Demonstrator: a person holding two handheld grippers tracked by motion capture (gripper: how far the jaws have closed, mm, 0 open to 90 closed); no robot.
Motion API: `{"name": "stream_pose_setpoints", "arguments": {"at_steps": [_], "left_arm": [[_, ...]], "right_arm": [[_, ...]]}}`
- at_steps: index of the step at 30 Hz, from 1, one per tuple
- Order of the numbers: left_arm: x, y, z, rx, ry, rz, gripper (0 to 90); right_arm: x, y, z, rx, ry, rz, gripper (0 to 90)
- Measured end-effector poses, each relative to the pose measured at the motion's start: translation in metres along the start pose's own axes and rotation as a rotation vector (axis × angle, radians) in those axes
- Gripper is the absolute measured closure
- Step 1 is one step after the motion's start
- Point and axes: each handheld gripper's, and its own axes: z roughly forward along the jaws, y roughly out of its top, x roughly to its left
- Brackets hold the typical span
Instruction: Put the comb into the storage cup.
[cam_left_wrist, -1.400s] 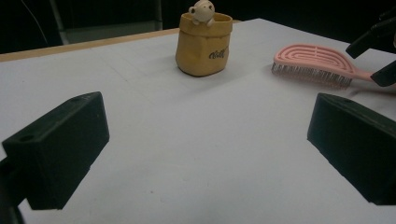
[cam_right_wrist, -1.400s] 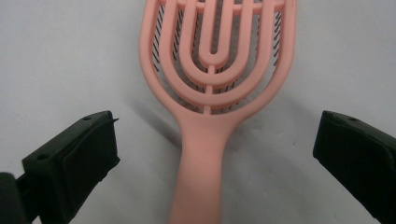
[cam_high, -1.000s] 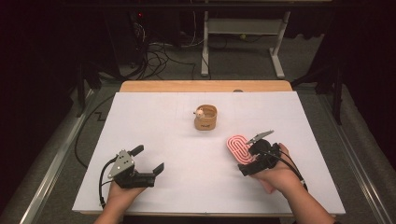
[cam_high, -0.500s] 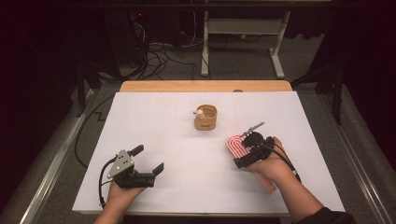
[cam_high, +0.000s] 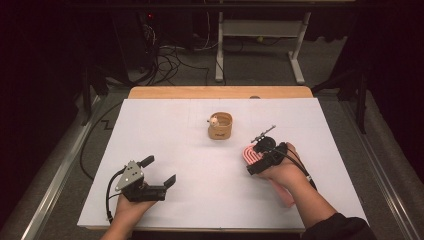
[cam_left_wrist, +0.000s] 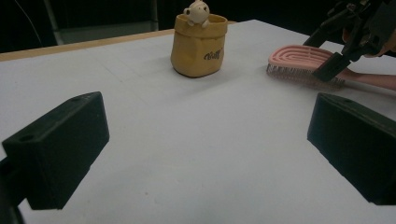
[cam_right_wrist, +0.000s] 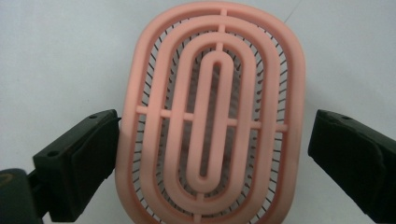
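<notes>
One pink brush (cam_right_wrist: 212, 116), one yellow pot (cam_high: 220, 126), two grippers — right gripper (cam_right_wrist: 212, 154) straddles brush.

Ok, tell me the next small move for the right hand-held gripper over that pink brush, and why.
Probably keep closing the right hand-held gripper on the pink brush. Its jaws have just been closing and already straddle the brush head, which lies bristles-down on the white table; the left pad looks about touching the rim, while the right one stands clear, so there is no grip yet.
</notes>
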Motion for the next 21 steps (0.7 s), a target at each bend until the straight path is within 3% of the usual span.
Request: {"name": "stream_pose_setpoints", "arguments": {"at_steps": [11, 21], "left_arm": [[0.0003, -0.0001, -0.0004, -0.001, 0.001, -0.002, 0.0], [0.0004, 0.0001, -0.0007, -0.003, 0.0, -0.002, 0.0]], "right_arm": [[0.0017, 0.0034, 0.0046, 0.04, -0.006, 0.006, 8.8], [0.0036, 0.0036, 0.0064, 0.041, 0.001, 0.013, 16.1]]}}
